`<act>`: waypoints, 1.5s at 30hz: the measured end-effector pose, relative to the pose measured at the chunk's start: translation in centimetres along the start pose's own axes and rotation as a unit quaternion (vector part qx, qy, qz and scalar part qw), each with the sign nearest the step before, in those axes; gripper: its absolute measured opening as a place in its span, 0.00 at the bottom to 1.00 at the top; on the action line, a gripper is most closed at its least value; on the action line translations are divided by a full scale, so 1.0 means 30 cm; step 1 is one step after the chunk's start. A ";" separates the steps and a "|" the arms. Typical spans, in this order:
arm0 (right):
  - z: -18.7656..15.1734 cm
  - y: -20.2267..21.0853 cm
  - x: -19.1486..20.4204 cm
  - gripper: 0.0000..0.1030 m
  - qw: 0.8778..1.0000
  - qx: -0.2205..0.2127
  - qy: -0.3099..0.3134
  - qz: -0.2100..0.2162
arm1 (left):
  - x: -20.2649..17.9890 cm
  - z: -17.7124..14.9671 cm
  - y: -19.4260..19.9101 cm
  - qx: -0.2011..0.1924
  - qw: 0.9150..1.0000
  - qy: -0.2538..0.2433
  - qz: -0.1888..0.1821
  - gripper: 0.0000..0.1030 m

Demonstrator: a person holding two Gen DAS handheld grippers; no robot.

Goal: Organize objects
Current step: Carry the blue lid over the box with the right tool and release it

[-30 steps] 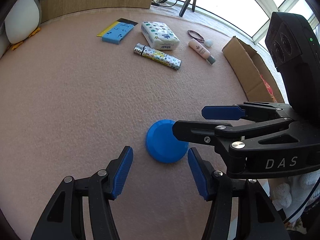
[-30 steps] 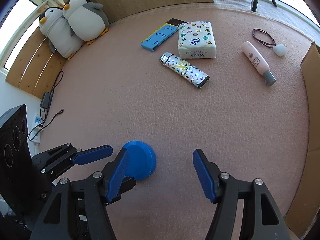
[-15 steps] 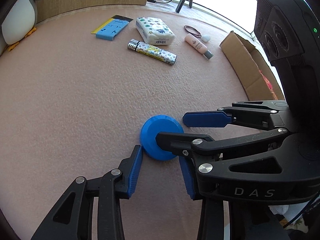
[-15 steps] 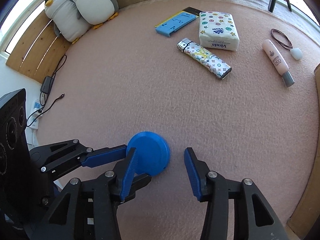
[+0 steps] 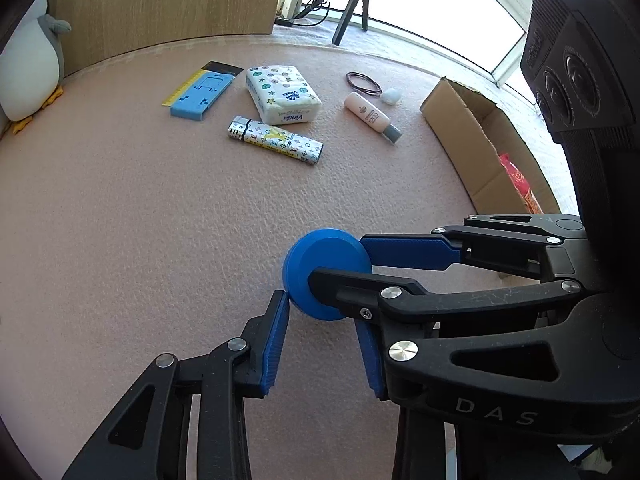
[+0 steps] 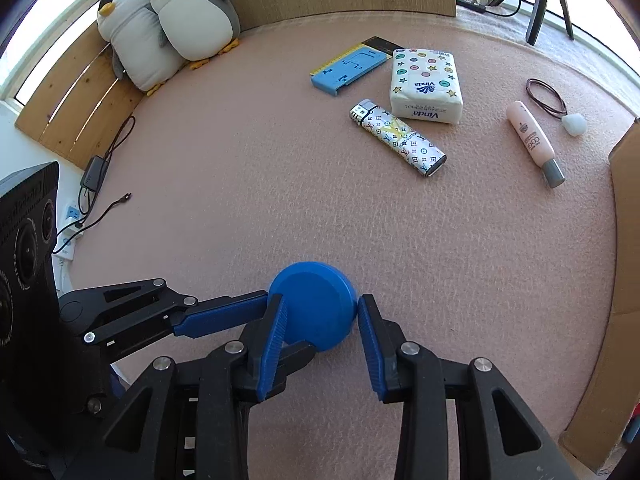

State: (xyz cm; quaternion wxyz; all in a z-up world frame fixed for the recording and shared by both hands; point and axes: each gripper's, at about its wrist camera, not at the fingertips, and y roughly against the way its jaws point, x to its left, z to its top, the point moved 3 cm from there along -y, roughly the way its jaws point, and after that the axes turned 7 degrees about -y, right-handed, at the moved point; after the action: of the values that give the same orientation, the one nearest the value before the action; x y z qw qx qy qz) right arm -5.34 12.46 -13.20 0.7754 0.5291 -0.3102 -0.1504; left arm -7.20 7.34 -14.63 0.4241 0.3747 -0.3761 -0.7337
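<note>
While right claw (image 6: 322,316) clenches blue disc (image 6: 314,310) edgewise, left claw (image 5: 320,326) crosses, also gripping.

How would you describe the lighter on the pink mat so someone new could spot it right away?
Start at the pink mat and find the white Vinda tissue pack near its far side. The lighter lies flat just in front of that pack, on the side toward the blue disc. It is the only long, slim item with a silver metal top and a monogram-patterned wrap.
</note>
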 end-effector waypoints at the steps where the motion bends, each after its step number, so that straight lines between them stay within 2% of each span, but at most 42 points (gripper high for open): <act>1: 0.007 0.021 -0.010 0.33 1.000 -0.008 -0.003 -0.001 | -0.016 0.020 0.009 -0.006 1.000 -0.007 0.001 0.35; 10: 0.071 0.235 -0.112 0.33 0.995 -0.089 -0.032 -0.028 | -0.211 0.208 0.046 -0.050 0.996 -0.066 -0.011 0.35; 19: 0.058 0.406 -0.299 0.33 0.985 -0.143 -0.078 -0.057 | -0.447 0.325 0.005 -0.064 0.990 -0.118 -0.039 0.35; 31: -0.031 0.519 -0.553 0.33 0.973 -0.162 -0.137 -0.088 | -0.704 0.371 -0.123 -0.050 0.983 -0.162 -0.073 0.35; 39: -0.073 0.544 -0.660 0.33 0.969 -0.163 -0.159 -0.092 | -0.797 0.378 -0.173 -0.040 0.980 -0.174 -0.083 0.35; 41: -0.079 0.549 -0.676 0.33 0.969 -0.163 -0.161 -0.092 | -0.808 0.379 -0.181 -0.035 0.980 -0.176 -0.083 0.38; 42: -0.081 0.549 -0.681 0.33 0.969 -0.162 -0.161 -0.091 | -0.811 0.380 -0.183 -0.034 0.981 -0.176 -0.080 0.42; 43: -0.082 0.548 -0.686 0.33 0.970 -0.162 -0.160 -0.089 | -0.811 0.381 -0.184 -0.035 0.981 -0.175 -0.073 0.54; 45: -0.081 0.546 -0.693 0.35 0.970 -0.161 -0.162 -0.085 | -0.805 0.382 -0.178 -0.040 0.982 -0.172 -0.059 0.68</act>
State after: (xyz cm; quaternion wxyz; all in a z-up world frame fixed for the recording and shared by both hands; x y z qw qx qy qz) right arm -21.19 32.37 -5.53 0.7744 0.3902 -0.3570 -0.3474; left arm -10.31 33.76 -8.71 0.3237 0.2471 -0.3909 -0.8254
